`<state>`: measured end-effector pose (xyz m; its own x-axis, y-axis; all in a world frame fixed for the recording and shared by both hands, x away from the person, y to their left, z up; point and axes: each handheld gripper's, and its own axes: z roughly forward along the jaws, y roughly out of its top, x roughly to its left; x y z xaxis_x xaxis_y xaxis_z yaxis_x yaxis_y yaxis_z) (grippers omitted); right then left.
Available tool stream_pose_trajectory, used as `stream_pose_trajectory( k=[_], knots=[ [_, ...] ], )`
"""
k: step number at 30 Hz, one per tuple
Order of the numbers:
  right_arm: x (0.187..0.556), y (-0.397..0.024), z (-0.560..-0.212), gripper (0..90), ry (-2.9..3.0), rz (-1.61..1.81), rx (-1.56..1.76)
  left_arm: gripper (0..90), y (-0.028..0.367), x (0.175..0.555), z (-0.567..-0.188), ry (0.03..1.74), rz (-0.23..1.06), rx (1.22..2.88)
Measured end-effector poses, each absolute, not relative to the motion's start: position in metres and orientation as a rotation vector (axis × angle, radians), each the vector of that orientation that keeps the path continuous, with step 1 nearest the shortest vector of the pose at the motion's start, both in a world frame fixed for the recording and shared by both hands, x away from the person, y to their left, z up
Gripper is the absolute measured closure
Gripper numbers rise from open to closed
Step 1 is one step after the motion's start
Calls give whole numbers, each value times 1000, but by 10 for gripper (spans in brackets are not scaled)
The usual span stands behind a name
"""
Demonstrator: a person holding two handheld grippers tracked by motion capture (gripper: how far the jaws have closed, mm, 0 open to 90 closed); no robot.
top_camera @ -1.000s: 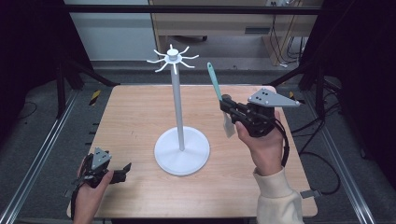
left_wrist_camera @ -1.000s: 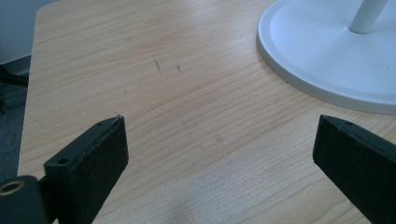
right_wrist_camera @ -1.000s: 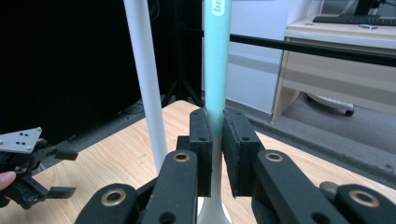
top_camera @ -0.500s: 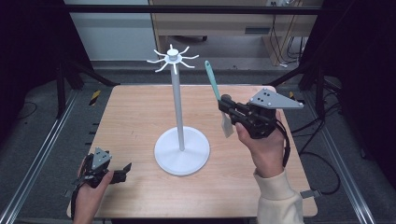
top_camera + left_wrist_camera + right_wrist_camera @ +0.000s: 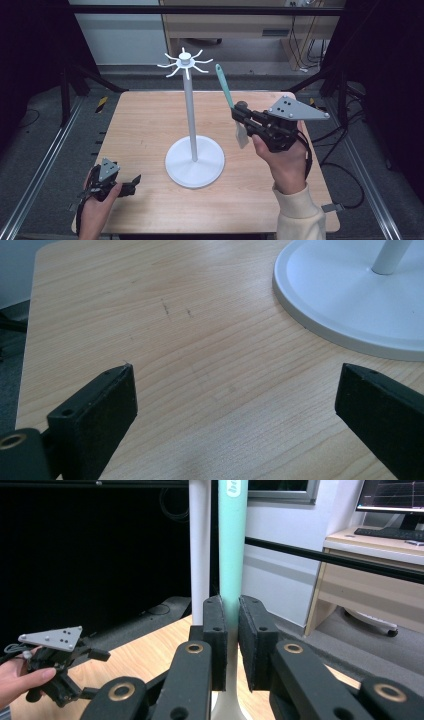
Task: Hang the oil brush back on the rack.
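A white hook stand rises from a round base in the middle of the wooden table. My right gripper, held above the table to the right of the stand, is shut on a spatula. Its teal handle points up and its pale blade hangs below the jaws. In the right gripper view the pads clamp the teal handle, with the stand's pole just behind it. My left gripper rests at the table's front left, open and holding nothing, near the base.
The stand's top carries several short curved hooks. Bare tabletop lies left of the stand. A wooden cabinet stands beyond the table, and metal frame rails run along both sides.
The spatula's handle top has drifted slightly left, toward the stand's hooks. The left gripper has stayed where it was.
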<state>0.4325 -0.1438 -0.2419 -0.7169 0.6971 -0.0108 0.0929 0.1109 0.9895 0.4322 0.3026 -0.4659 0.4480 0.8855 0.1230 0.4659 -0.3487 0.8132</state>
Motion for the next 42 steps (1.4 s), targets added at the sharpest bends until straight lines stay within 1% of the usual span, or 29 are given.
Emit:
stream_pose_trajectory(
  k=[16, 42],
  knots=[
    [434, -134, -244, 826, 1952, 1638, 735, 29, 302, 432, -466, 1123, 745, 1990],
    [445, -123, -245, 826, 1990, 1634, 738, 29, 301, 432, -467, 1125, 744, 1995]
  ],
)
